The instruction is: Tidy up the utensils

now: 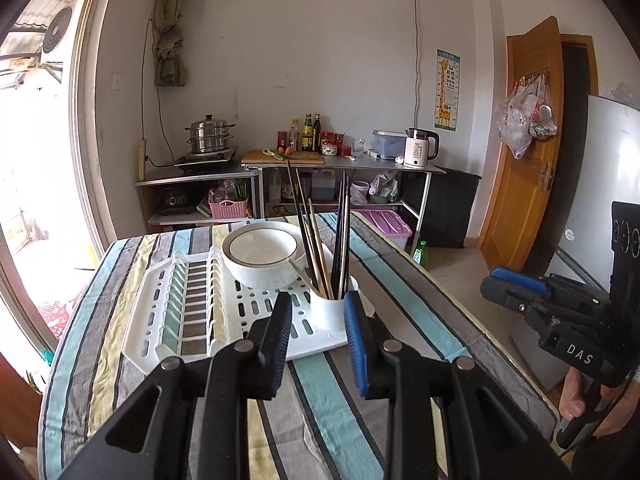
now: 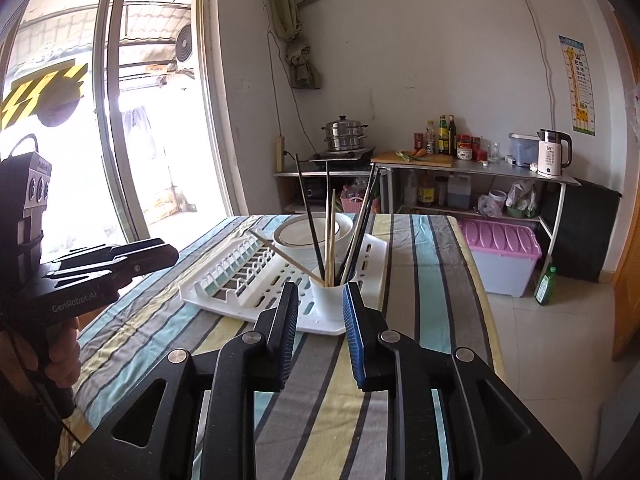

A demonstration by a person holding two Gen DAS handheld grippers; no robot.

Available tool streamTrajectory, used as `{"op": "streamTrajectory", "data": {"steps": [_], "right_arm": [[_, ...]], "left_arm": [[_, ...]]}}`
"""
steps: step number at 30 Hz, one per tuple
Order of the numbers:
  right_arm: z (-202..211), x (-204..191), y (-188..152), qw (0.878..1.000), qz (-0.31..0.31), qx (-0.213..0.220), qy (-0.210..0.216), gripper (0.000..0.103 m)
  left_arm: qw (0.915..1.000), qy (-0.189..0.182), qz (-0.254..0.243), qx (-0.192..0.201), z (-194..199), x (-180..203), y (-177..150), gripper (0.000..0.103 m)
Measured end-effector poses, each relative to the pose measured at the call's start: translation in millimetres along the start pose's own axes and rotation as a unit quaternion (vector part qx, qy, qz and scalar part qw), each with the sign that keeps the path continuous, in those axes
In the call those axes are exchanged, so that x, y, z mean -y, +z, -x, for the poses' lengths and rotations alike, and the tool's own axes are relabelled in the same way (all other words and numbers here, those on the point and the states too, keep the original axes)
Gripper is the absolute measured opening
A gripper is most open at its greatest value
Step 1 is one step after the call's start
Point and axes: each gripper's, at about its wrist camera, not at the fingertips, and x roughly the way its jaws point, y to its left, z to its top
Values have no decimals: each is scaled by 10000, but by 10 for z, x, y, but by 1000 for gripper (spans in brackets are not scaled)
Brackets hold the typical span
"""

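Observation:
A white utensil cup stands at the near right corner of a white dish rack on the striped table. Several dark and wooden chopsticks stand fanned out in the cup. Behind the cup, a white bowl rests on the rack. My left gripper is open just short of the cup, with nothing between its fingers. My right gripper is likewise open and empty in front of the cup. Each gripper shows at the edge of the other's view: right gripper, left gripper.
The table's right edge drops to a tiled floor with a purple-lidded storage box and a green bottle. Metal shelves along the far wall carry a steamer pot, bottles and a kettle. A glass door stands at the left.

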Motion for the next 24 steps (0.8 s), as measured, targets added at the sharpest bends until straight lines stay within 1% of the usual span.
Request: {"op": "streamTrajectory", "data": {"steps": [4,9,13,16,18,24], "right_arm": [[175,-99,-219,10000,-27,-55,35,24],[361,-239,-467,9999,60,-140,-14,24],[489,-385,-646,9997,141,-166,-57,25],[544,-454,-766,9995,184,-223,-86,25],[568,-474,-847,9995,130,-273,-122,26],[592,-483,-1072,9987,7,-438,-255,26]], "left_arm": [[9999,53,58,-78,160,26,-319,29],[9996,255,107,-101,333,43,-669,29],[9993,229,243,-185,472,49,-953,29],[9989,266,277,-253,545,41,-1076,29],[9988,317,301,-231,628,35,-1174,29],[9981,450,337,-254,725,31,-1331,29]]}}
